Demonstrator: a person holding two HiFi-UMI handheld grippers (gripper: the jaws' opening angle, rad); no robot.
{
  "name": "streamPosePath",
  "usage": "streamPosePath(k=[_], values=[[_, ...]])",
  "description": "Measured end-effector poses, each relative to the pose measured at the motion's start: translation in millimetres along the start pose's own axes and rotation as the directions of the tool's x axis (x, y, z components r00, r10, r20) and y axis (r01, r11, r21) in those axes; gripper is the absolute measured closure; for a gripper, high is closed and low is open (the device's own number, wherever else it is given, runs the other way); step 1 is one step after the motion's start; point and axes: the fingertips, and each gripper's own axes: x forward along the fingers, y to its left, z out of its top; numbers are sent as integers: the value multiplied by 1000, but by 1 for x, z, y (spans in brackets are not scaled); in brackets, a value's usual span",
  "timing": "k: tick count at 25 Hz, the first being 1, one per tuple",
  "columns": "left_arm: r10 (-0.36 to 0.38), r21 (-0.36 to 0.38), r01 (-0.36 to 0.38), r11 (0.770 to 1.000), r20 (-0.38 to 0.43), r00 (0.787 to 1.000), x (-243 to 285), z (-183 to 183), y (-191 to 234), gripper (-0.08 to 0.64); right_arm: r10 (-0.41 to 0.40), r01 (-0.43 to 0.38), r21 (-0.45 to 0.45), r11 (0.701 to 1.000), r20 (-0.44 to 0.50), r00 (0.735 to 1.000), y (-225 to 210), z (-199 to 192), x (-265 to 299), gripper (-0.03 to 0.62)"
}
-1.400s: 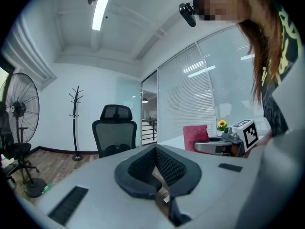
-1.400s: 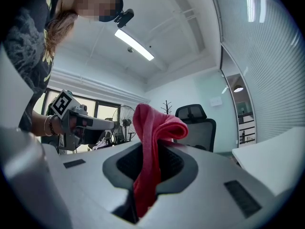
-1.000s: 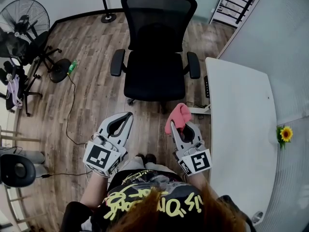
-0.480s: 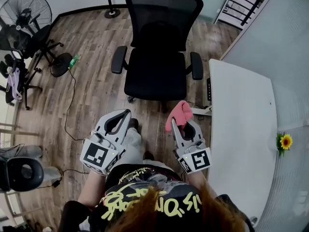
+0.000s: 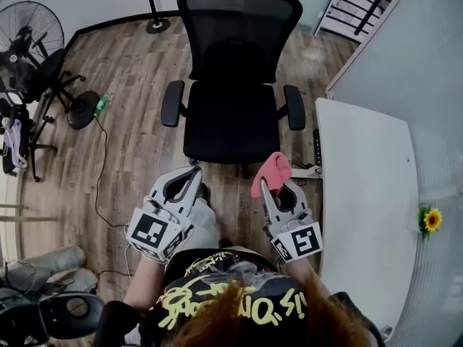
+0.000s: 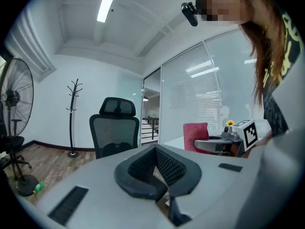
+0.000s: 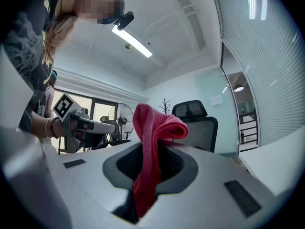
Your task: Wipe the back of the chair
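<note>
Scanning from the left, I see a standing fan (image 5: 29, 35) on the wood floor (image 5: 137, 143), then my left gripper (image 5: 192, 173), jaws pressed together on nothing. The black chair (image 5: 233, 118) stands just ahead, facing me, its mesh back (image 5: 239, 20) on the far side. My right gripper (image 5: 275, 185) pinches a red cloth (image 5: 272, 170), beside the white desk (image 5: 362, 194).
</note>
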Motion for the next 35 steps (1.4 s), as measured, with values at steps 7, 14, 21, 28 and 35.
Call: streamPosePath(k=[7,14,21,28,35], values=[[-35,7,35,999,-12,999,44,1,64,566,-23,23,19,1000,-10,1000,-23,-12,70,531],[-59,16,59,998,-28,998,81,17,133,566,-16,16,19,1000,3,1000,-33,1,149,531],[-93,8,94,996,-50,994,118,27,186,566,-49,49,27,998,-18,999,-53,0,211,531],[-131,-4,131,991,-73,989,152,28,227,566,-86,87,34,996,-20,996,-72,-3,262,531],[-186,-10,186,983,-62,981,187,31,250,566,-136,137,29,990,-28,990,-93,-7,291,531]])
